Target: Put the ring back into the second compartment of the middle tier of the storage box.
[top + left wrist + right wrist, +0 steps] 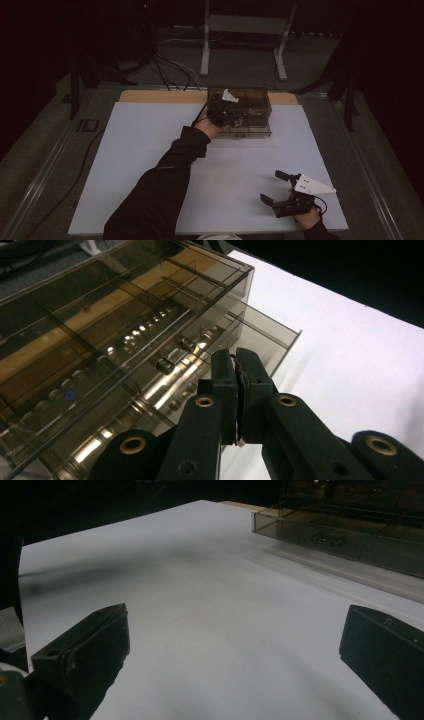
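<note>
A smoky clear drawer cabinet (252,107) stands at the back middle of the white table (150,150). My left gripper (227,114) is at its front left. In the left gripper view the left gripper (236,362) is shut, jaws pressed together, tips at the front of a drawer (270,330) that stands pulled out a little. Whether they pinch its handle is hidden. Two small knobs (175,354) show on neighbouring drawers. My right gripper (280,189) rests open over bare table at the front right, nothing between its fingers (85,650), far from the cabinet (350,535).
A wooden strip (165,96) runs along the table's back edge. Behind the table are cables (170,70) and a metal stand (245,30) on the floor. The person's left sleeve (160,190) crosses the table's middle.
</note>
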Available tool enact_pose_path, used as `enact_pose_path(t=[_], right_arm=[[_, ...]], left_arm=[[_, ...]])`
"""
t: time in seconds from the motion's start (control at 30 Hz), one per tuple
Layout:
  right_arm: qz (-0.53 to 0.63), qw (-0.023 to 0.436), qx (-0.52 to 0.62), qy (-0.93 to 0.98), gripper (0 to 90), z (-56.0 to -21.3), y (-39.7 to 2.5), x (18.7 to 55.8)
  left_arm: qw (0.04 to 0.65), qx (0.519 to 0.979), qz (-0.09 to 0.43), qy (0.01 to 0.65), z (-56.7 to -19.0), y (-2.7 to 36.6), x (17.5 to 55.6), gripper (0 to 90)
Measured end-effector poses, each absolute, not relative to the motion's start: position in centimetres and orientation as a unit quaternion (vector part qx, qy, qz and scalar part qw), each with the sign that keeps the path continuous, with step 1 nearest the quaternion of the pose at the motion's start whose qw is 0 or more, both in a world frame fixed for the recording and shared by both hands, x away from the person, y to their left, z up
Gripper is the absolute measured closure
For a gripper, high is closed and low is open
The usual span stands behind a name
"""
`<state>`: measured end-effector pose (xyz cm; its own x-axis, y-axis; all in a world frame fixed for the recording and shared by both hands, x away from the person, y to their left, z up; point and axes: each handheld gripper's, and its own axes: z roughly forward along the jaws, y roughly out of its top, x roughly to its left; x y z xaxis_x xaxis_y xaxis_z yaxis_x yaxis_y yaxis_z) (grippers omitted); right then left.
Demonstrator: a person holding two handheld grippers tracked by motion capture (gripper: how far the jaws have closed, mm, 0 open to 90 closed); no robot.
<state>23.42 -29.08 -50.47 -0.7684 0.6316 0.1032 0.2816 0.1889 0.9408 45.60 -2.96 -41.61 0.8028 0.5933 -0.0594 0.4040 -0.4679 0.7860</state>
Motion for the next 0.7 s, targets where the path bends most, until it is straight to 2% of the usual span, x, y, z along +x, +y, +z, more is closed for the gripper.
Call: enact_pose_path(t=[0.6, 0.67, 0.7], right_arm=[[0.563, 0.154, 0.304, 0.753, 0.0, -50.5, -29.2, 23.4], [0.562, 0.153, 0.305, 0.754, 0.0, -50.5, -29.2, 23.5], [0.562, 0.152, 0.305, 0.754, 0.0, -50.5, -29.2, 23.5]], left_arm=[[0.427, 0.844, 0.119, 0.301, -43.0, -4.2, 47.1, 89.4], [0.426, 0.843, 0.119, 0.306, -43.0, -4.3, 47.2, 86.6], [0.424, 0.842, 0.121, 0.309, -43.0, -4.4, 47.2, 79.1]])
